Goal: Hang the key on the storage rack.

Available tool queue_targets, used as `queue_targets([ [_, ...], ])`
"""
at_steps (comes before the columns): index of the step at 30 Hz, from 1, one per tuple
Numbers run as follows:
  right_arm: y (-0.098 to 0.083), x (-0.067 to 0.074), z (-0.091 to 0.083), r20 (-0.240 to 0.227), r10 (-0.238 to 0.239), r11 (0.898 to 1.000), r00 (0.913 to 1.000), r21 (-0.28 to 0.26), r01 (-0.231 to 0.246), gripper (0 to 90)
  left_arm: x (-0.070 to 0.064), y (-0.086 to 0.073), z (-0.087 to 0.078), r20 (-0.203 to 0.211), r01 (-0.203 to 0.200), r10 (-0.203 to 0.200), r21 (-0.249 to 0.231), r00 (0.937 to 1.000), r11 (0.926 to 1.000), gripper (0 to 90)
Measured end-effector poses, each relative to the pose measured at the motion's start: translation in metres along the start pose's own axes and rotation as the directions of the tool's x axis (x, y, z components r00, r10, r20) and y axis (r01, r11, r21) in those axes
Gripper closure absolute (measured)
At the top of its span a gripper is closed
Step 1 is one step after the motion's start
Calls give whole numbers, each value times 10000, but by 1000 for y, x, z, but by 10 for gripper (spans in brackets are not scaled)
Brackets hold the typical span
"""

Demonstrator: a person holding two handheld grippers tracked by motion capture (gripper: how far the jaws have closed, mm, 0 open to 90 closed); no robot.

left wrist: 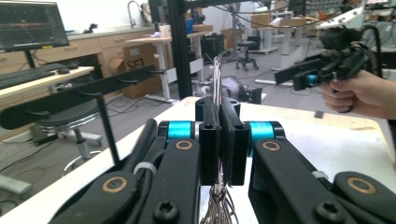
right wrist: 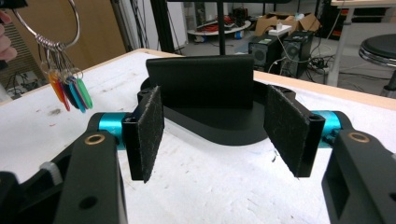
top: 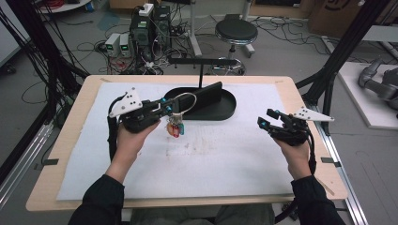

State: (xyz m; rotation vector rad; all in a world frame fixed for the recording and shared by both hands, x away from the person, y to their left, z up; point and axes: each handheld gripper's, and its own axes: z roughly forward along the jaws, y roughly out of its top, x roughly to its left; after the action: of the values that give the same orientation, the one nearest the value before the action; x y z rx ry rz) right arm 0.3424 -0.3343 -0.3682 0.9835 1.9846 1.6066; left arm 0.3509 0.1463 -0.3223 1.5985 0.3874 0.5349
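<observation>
- Your left gripper clamps the key ring, lifted just beside the black stand.
- Right gripper stands wide, empty.
- Thin wire may slip; colored tags swinging could snag the stand.

Key ring: seen edge-on in the left gripper view, its lower arc hidden between the pressed pads; the keys under it are cut off by the bottom edge. In the high view the tags are too small to count. In the right gripper view the ring's top is cut off at the upper edge.
</observation>
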Motion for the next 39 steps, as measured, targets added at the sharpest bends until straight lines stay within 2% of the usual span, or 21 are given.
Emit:
queue_targets([
  [9, -1, -3, 0, 61, 19, 10000, 10000, 83, -20, 392, 22, 5, 4, -748, -177, 186, 116, 9970, 9998, 864],
  [18, -2, -7, -1, 178, 119, 9999, 9998, 83, -120, 392, 39, 4, 10, -1457, -232, 253, 159, 9890, 9996, 864],
  [27, -3, -8, -2, 258, 168, 9998, 9995, 51, -170, 394, 58, -2, 22, -2051, -89, 123, 174, 9787, 9998, 864],
  [39, -3, -8, -1, 223, 187, 9998, 9996, 86, -189, 394, 82, -13, 40, -2526, 293, -216, 266, 9673, 9992, 864],
])
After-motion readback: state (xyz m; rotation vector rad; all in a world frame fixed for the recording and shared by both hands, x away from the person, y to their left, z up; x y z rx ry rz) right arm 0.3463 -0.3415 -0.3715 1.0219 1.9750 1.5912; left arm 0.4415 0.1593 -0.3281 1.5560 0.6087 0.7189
